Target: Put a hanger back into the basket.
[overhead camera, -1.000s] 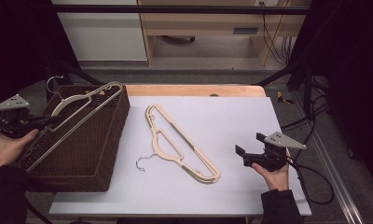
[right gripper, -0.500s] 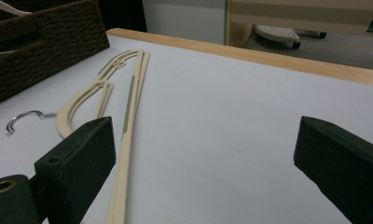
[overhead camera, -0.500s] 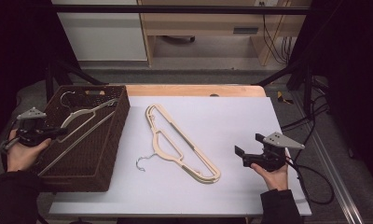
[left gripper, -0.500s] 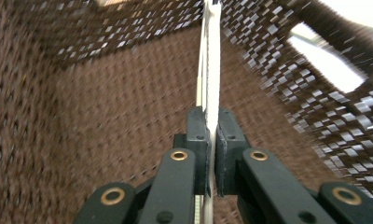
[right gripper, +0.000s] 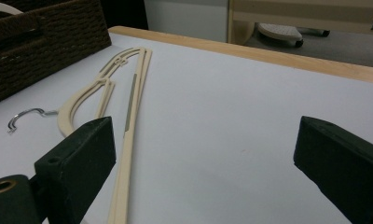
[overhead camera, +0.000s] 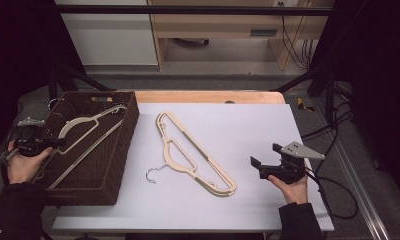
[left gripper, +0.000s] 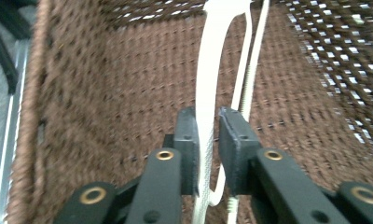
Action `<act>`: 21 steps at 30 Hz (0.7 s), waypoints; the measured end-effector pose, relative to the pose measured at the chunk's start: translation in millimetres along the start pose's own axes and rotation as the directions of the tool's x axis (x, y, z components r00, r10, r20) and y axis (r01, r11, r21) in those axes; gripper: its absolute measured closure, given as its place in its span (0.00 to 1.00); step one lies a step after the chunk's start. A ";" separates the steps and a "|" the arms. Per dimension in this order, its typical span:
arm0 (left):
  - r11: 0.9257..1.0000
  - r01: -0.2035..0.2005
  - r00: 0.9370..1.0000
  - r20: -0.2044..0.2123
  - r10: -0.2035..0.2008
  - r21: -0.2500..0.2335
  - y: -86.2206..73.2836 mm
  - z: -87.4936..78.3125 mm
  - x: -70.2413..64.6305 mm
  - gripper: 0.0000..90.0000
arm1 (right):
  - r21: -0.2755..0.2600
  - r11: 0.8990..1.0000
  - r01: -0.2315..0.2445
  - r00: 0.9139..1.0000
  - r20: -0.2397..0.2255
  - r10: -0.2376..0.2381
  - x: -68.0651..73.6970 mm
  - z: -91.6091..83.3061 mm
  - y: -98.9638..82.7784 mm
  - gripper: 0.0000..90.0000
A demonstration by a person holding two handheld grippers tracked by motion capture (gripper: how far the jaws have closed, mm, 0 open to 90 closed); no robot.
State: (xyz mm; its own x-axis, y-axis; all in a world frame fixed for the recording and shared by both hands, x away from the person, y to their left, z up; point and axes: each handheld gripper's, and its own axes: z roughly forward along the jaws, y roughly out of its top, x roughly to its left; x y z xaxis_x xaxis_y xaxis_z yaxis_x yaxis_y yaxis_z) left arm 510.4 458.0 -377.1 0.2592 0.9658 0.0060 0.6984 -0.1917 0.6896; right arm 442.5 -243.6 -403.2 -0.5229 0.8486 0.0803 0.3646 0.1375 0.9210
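A cream hanger (overhead camera: pixel 83 125) lies slanted inside the dark wicker basket (overhead camera: pixel 123 150) at the table's left. My left gripper (overhead camera: pixel 60 142) reaches over the basket's left rim. In the left gripper view its jaws have just been opening, and the left gripper (left gripper: pixel 207 140) stands open with the hanger's (left gripper: pixel 212 56) thin arm between the pads and a slim gap at the right pad. Another cream hanger (overhead camera: pixel 193 152) with a metal hook lies flat on the white tabletop. To its right, my right gripper (overhead camera: pixel 264 155) hovers wide open with nothing between its fingers; the right gripper (right gripper: pixel 203 154) faces that hanger (right gripper: pixel 128 112).
The basket's woven floor (left gripper: pixel 128 93) lies under the left jaws, its walls close on both sides. From the right gripper the basket (right gripper: pixel 44 42) shows at the far left. A wooden strip (overhead camera: pixel 208 96) edges the table's back. Cables (overhead camera: pixel 333 190) trail off the right side.
The left hand has come down with the hanger, which hung above the basket and now rests inside it. The left jaws have parted slightly. The right hand has stayed still.
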 end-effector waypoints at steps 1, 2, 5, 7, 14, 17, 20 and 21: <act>1.000 0.000 1.000 -0.008 0.000 0.009 -0.7 0.2 1.6 0.82 | 0.000 1.000 0.000 1.000 0.000 0.000 0.0 0.0 0.0 0.07; 0.999 0.026 1.000 -0.016 -0.026 0.020 -2.1 1.5 3.4 0.80 | 0.004 1.000 -0.008 1.000 0.005 0.008 0.9 0.2 0.1 0.07; 0.998 0.040 0.999 -0.018 -0.039 0.053 -6.2 6.1 5.7 0.81 | 0.003 1.000 -0.003 1.000 0.004 0.003 0.6 0.6 -0.1 0.07; 0.997 0.034 0.999 -0.028 -0.033 0.063 -6.5 6.5 6.3 0.81 | 0.004 1.000 -0.002 1.000 0.004 0.002 0.6 0.8 -0.1 0.07; 0.992 0.072 0.997 -0.048 -0.067 0.106 -7.8 11.0 8.4 0.78 | 0.003 1.000 -0.008 1.000 0.003 0.008 1.0 0.2 0.1 0.07; 0.989 0.086 0.995 -0.055 -0.080 0.121 -9.1 12.8 9.3 0.76 | 0.001 1.000 -0.006 1.000 0.001 0.006 1.1 0.3 0.0 0.07; 0.987 0.096 0.994 -0.056 -0.089 0.130 -10.3 13.9 10.6 0.75 | -0.001 1.000 -0.005 1.000 -0.001 0.005 1.2 0.3 0.1 0.07; 0.986 0.095 0.995 -0.050 -0.089 0.137 -10.9 13.3 11.4 0.74 | -0.003 1.000 -0.002 1.000 -0.002 0.002 1.0 0.2 0.2 0.07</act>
State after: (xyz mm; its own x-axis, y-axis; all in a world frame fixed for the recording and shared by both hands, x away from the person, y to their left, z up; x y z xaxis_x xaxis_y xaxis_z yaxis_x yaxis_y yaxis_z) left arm 514.5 468.8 -394.1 0.1624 0.9865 -0.0196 0.8049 -0.1209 0.5810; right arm 442.2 -242.6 -403.0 -0.5235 0.8480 0.0829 0.3634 0.1342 0.9219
